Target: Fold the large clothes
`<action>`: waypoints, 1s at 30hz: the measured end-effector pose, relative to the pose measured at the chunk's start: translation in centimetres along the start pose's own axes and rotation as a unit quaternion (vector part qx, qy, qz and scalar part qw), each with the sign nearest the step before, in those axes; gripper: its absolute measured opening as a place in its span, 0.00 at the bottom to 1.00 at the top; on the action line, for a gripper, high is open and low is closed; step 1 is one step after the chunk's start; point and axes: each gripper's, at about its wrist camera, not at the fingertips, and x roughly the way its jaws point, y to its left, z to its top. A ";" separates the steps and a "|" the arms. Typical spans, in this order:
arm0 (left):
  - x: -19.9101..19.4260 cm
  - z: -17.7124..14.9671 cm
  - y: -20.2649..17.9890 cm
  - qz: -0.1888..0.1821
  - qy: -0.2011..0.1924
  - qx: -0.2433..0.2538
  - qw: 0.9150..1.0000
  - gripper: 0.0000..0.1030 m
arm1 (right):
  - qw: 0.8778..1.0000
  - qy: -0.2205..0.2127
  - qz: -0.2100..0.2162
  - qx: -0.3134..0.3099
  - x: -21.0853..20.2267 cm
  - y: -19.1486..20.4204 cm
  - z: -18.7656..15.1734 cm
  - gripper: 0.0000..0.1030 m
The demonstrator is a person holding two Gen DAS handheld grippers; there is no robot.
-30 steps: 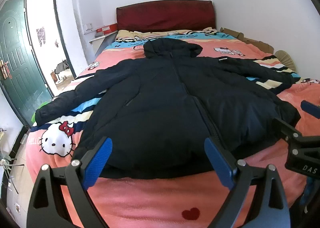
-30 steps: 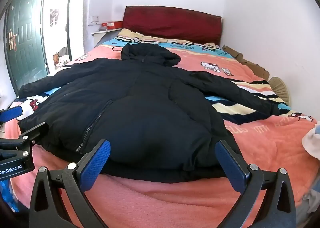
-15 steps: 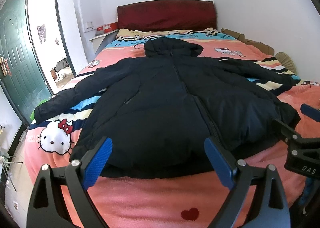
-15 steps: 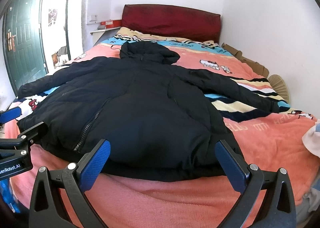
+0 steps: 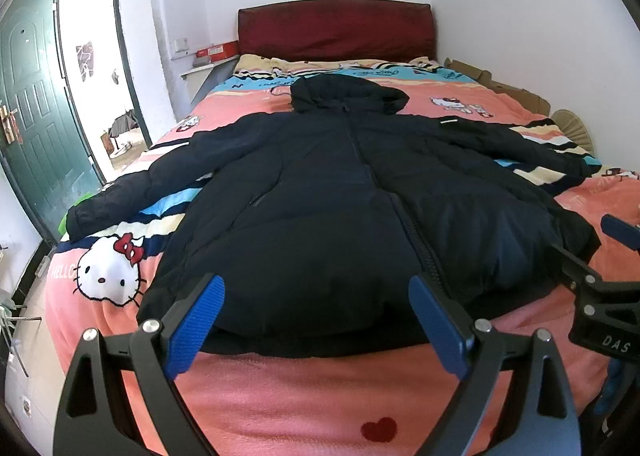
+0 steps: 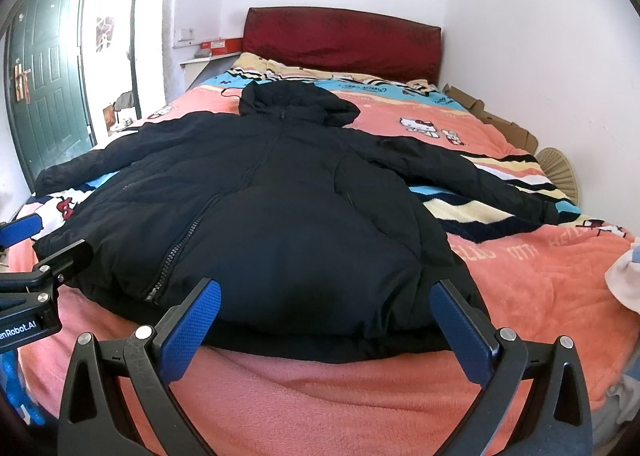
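L gripper (image 5: 316,320) spread wide, pinching nothing, just short of the hem of the black jacket (image 5: 340,208). R gripper (image 6: 326,320) likewise spread, empty. Jacket lies front-up w/ sleeves out on the pink blanket (image 6: 340,396); zip prob. closed, hard to tell.

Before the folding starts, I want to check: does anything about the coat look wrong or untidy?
Nothing stands out. The black coat lies flat, front up and zipped, on the bed, both sleeves spread out.
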 end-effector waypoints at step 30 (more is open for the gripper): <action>1.2 -0.2 0.5 -0.009 0.025 -0.010 1.000 0.91 | 1.000 0.004 -0.001 0.008 0.5 -0.7 0.1 1.00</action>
